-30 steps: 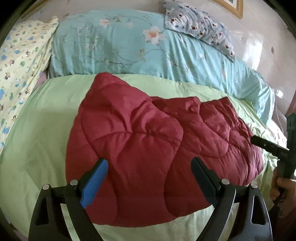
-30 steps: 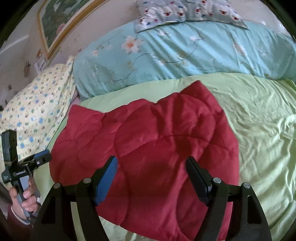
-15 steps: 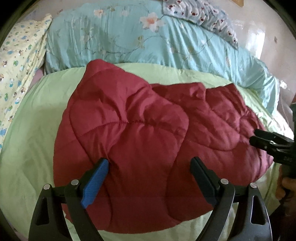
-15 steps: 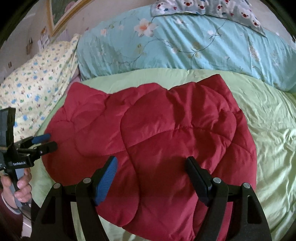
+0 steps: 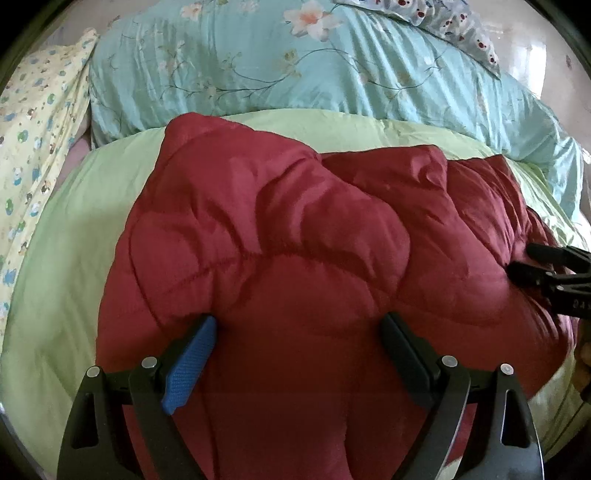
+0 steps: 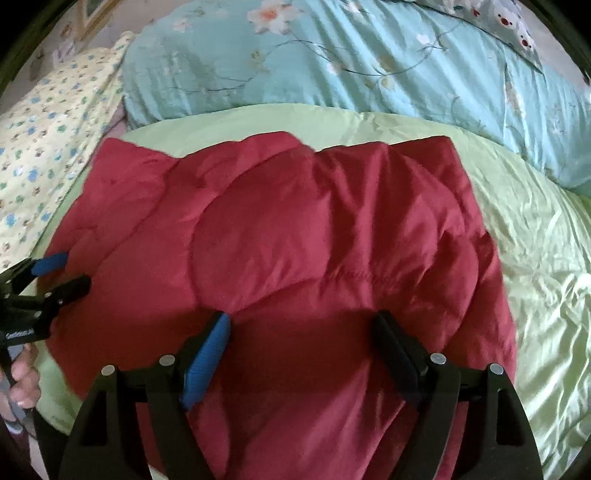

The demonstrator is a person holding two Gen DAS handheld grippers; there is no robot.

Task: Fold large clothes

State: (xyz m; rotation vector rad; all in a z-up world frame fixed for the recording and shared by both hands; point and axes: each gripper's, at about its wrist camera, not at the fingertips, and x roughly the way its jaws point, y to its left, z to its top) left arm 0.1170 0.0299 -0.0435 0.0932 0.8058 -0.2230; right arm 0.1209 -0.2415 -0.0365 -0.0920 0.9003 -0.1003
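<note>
A dark red quilted padded garment (image 5: 295, 240) lies spread and puffy on the light green bed sheet (image 5: 74, 229). My left gripper (image 5: 299, 321) hovers low over its near part, fingers wide apart, with only the cloth's surface showing between them. At the right edge of that view, the right gripper (image 5: 524, 262) sits by the garment's right end. In the right wrist view the same garment (image 6: 295, 229) fills the middle. My right gripper (image 6: 303, 317) stands over it with its jaws opening and nothing pinched. The left gripper (image 6: 62, 273) reaches in at the far left.
A pale blue floral duvet (image 5: 295, 66) is bunched along the back of the bed. A yellow patterned pillow (image 5: 33, 147) lies at the left and a grey printed pillow (image 5: 454, 26) at the top right. A hand (image 6: 22, 384) shows at the left edge.
Both grippers have moved forward and down toward the red garment, which now fills more of each view. Each gripper's tips have come up to the garment's side edge in the other's view.
</note>
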